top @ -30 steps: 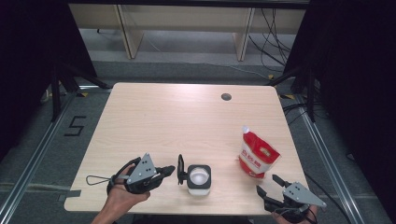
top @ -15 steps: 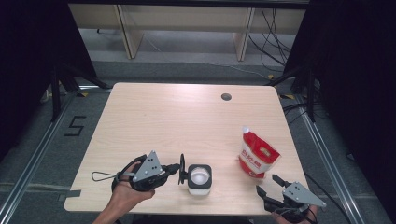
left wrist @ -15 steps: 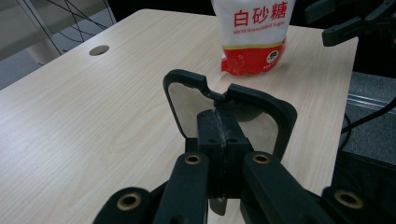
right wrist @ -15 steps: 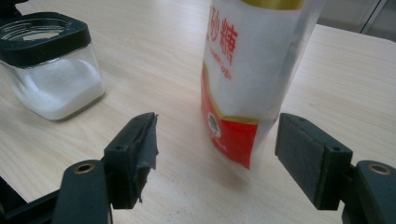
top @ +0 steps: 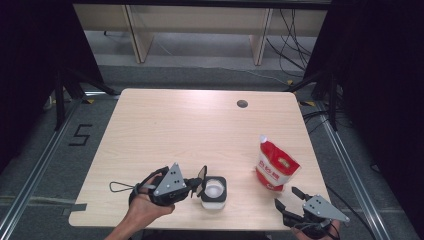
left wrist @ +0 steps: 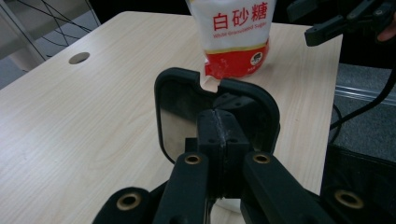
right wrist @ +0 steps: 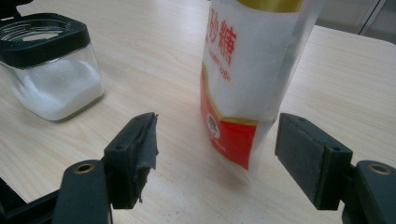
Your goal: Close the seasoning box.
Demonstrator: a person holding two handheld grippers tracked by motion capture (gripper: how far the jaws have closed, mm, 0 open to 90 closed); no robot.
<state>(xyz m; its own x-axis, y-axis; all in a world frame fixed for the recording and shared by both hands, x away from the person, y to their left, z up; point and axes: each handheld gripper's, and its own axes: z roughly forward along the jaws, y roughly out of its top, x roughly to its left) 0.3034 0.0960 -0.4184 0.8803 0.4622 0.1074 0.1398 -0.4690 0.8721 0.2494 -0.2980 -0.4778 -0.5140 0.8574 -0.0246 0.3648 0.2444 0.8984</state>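
Where the left gripper [left wrist: 218, 140] clenches the lid [left wrist: 182, 109], its fingers hide the jar [top: 214, 192]; right gripper [right wrist: 215, 158] released.

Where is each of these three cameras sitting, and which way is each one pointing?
High view: above the near edge of the table, looking forward and down; shows both forearms, left gripper, right gripper.
Left gripper view: rides the left gripper, looks past a black lid pinched in its shut jaws toward the sugar bag.
Right gripper view: rides the right gripper, looks between open jaws at the sugar bag, glass jar at left.
Shared: all three show the sugar bag.
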